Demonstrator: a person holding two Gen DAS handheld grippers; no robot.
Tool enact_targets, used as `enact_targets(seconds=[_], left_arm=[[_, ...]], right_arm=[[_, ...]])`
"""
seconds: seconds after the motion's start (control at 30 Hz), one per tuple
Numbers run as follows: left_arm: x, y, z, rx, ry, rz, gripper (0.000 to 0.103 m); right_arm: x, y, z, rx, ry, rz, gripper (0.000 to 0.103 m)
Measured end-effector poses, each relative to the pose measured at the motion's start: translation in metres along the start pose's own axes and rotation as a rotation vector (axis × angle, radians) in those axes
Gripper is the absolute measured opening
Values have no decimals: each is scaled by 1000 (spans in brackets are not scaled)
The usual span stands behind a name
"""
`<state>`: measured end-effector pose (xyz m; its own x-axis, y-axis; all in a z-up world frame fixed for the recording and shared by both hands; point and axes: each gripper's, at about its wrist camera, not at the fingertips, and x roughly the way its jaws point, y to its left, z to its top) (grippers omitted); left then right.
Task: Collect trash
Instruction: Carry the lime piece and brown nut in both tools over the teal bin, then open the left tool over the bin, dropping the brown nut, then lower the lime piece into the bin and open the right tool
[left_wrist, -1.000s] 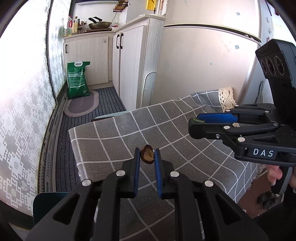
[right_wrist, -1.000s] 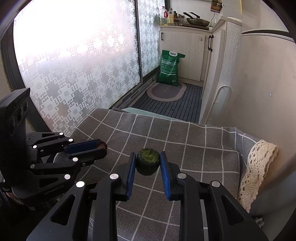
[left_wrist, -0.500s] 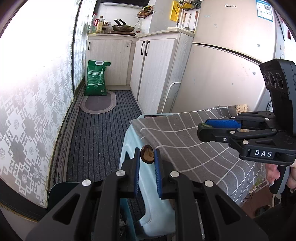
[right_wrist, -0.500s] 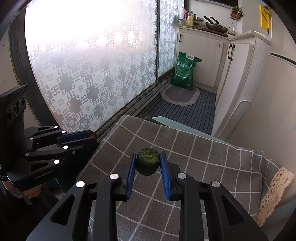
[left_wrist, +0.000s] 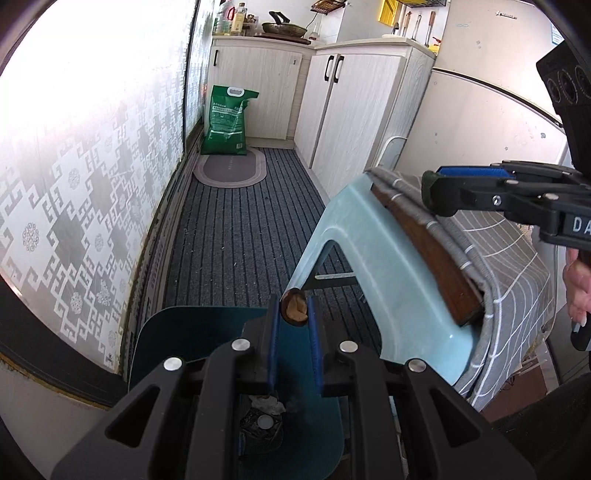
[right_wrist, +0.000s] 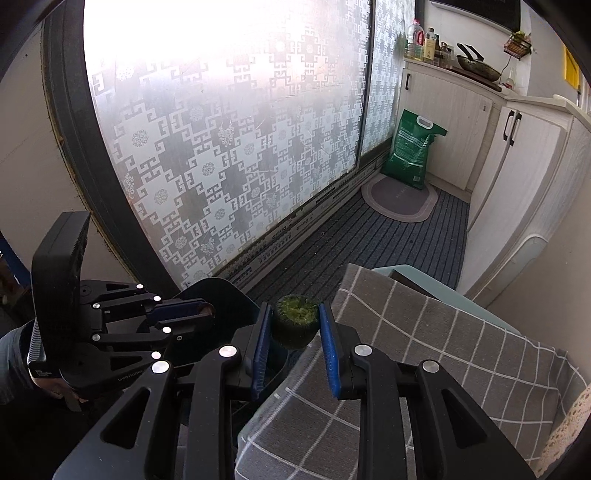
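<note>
Trash bin (left_wrist: 173, 332): dark teal, lid swung up, it sits on the floor right below my left fingers; crumpled scraps lie inside, seen between the finger bases.
Window wall (right_wrist: 221, 140): frosted patterned glass, running well ahead and off to the left of both pairs of fingers.
Floor mat (left_wrist: 236, 229): dark striped runner stretching out beyond my left fingertips toward the cabinets.
Cabinets (left_wrist: 347, 110): pale wood doors with black handles, far ahead of the fingers.
Table cloth (right_wrist: 424, 354): grey with white checks, under and to the right of my right fingers; its edge hangs just below the right pad.
Stool (left_wrist: 369, 258): pale blue plastic, just right of my left fingertips, tucked against the table edge.
Green sack (left_wrist: 227, 122): standing against the far cabinet, well beyond the fingers.
Oval rug (left_wrist: 229, 170): grey, on the floor in front of the sack.
Right gripper (right_wrist: 295, 326): my jaws are set narrow and clamp the green lump from both sides, past the cloth's edge and beside the bin lid.
Left gripper (left_wrist: 293, 312): my jaws are pinched nearly together, gripping the nut shell at the very tips, above the bin opening.
Green lump (right_wrist: 295, 325): round, dark rind with a mossy green top, pressed between my right blue pads (right_wrist: 260, 347).
Nut shell (left_wrist: 294, 312): small, brown, with a pale inside, wedged between my left fingertips.
</note>
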<state>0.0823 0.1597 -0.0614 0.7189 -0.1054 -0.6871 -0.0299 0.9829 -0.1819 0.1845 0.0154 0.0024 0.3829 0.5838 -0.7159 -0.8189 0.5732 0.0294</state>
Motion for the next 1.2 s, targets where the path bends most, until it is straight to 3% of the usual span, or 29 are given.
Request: enact_targets(seconds=[0.17,0.67,0.8,1.2], left_arm=[[9,24,-20,-45,71,-8,16],[34,63,-70,-48,243,54,17],[32,66,-75,-44,249,55,21],[16,69,-68,-56,187,64,22]], right_arm=[[12,25,9,-35,22,29,26],[51,71,7,-71,127,77,26],[57,78,4,-70,146,82,26],[103,90,-20,-62,272,78,26]])
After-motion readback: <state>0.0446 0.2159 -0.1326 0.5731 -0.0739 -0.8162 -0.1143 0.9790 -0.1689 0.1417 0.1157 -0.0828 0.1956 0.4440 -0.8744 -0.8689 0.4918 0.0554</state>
